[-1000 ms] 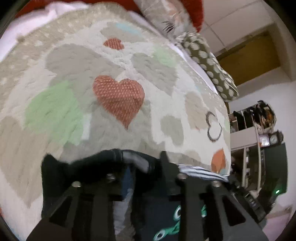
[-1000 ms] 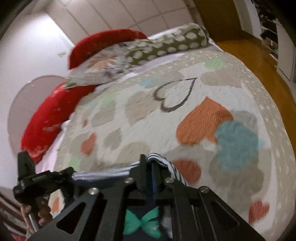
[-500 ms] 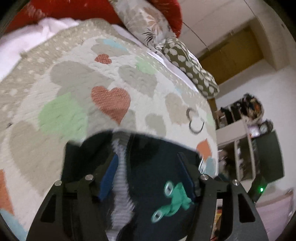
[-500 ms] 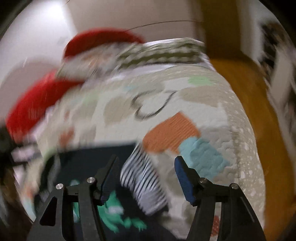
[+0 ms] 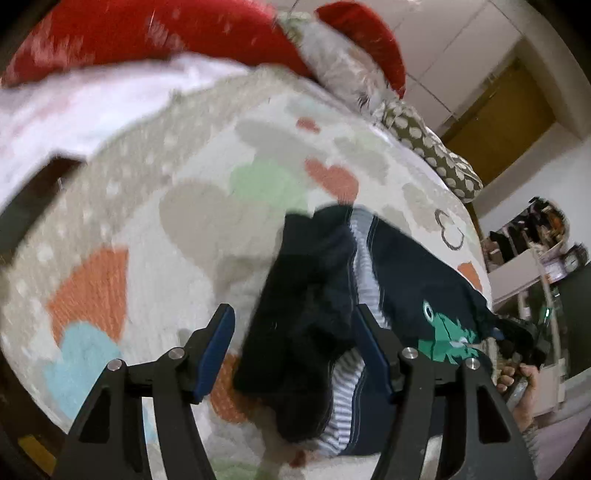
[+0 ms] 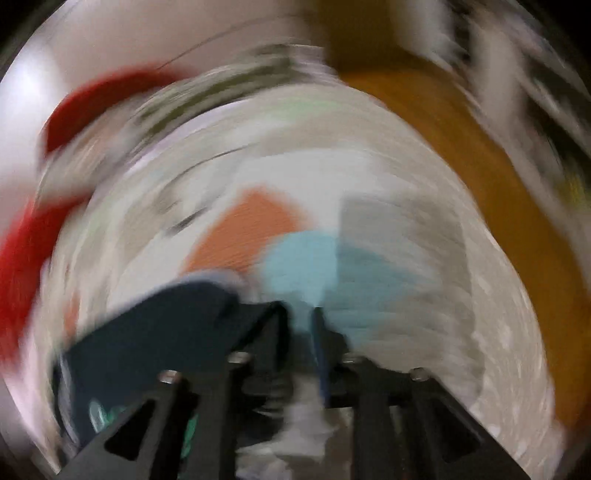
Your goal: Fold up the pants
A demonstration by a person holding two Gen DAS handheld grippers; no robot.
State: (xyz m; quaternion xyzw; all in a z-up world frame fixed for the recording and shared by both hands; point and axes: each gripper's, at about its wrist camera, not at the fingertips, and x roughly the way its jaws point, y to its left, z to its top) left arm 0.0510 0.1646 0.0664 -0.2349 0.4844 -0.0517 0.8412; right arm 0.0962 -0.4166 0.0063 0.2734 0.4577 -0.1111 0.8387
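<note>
Left tongs (image 5: 295, 332) agape around pants (image 5: 388, 295)

Left of the pants (image 5: 354, 295), bare bedspread (image 5: 155, 236) lies open. Beyond them, pillows (image 5: 432, 155) block the bed's head.

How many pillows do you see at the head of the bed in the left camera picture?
2: a pale flowery pillow against the red headboard, and a spotted pillow to its right. More may be hidden.
</note>
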